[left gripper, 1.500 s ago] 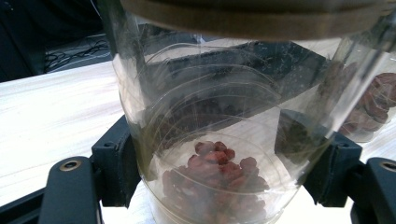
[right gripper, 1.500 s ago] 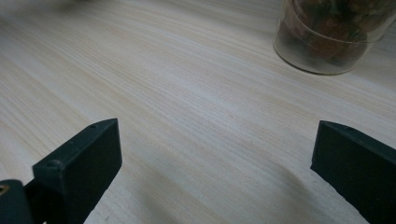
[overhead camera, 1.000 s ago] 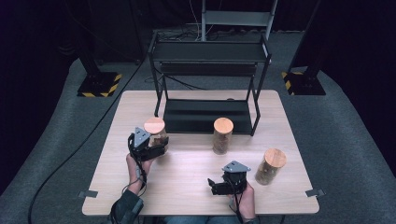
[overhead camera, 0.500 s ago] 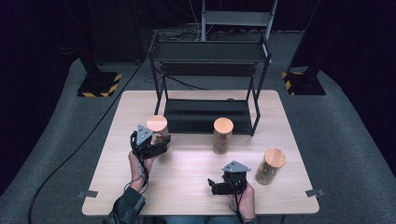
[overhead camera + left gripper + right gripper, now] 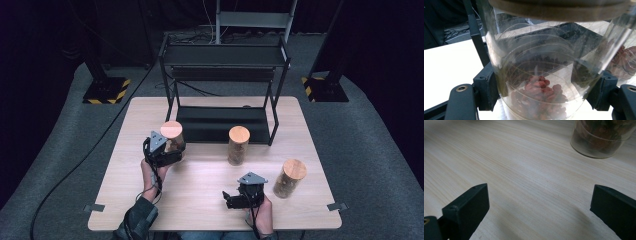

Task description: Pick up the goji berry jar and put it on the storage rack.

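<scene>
The left gripper [image 5: 169, 150] has its two black jaws clamped on a clear, round jar [image 5: 541, 75], one jaw pressed to each side of the smooth glass wall. In the high view this jar [image 5: 172, 137] stands at the left of the table [image 5: 210, 185], just in front of the rack's left leg, and is topped by a flat, round wooden lid [image 5: 171, 129]. Seen up close, a heap of small, lumpy reddish-brown pieces [image 5: 541, 95] lies in its bottom, while the upper part is bare glass with faint curved reflections.

The right gripper [image 5: 231, 198] rests low over the near middle of the table, its blocky matte jaws spread wide with nothing between them but pale, straight-grained wood [image 5: 529, 185].

A second jar [image 5: 238, 145], also cylindrical with a wooden lid, stands near the table's centre in front of the rack; its glass base with dark contents shows at the far edge of the right gripper view [image 5: 599, 140]. A third jar [image 5: 290, 178] stands at the right, near the right hand.

The rack [image 5: 225, 55] is black metal, with flat shelves on thin square legs, at the far side of the table.
</scene>
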Tool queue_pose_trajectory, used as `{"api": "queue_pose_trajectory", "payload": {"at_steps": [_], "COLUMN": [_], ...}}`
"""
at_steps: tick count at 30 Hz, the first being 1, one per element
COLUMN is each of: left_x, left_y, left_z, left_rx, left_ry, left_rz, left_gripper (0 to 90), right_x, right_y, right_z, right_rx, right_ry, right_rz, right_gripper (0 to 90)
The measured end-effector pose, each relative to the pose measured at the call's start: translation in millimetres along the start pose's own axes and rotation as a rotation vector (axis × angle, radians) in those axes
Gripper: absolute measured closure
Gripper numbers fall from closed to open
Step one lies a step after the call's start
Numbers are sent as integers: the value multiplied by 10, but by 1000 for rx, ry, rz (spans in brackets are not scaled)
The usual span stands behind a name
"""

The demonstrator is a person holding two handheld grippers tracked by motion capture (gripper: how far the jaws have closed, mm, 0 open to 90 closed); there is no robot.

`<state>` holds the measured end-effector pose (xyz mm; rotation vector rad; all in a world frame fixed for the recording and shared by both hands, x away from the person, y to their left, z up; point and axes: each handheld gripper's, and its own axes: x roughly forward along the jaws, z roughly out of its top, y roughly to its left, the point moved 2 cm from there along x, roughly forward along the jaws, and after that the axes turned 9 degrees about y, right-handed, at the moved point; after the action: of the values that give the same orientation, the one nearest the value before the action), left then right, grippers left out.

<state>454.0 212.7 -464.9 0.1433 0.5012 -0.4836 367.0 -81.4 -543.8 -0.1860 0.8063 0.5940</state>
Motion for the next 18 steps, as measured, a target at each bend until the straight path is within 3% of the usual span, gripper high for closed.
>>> {"api": "queue_pose_trajectory", "payload": {"at_steps": [18], "left_x": [84], "left_y": [-25], "left_z": [77], "left_rx": [9], "left_ry": [2], "left_rz": [-4], "left_gripper": [245], "right_x": [-1], "right_y": [-4], "right_z": [1], "right_rx": [4], "right_ry": [-3], "right_rz": [-7], "right_gripper": [12]}}
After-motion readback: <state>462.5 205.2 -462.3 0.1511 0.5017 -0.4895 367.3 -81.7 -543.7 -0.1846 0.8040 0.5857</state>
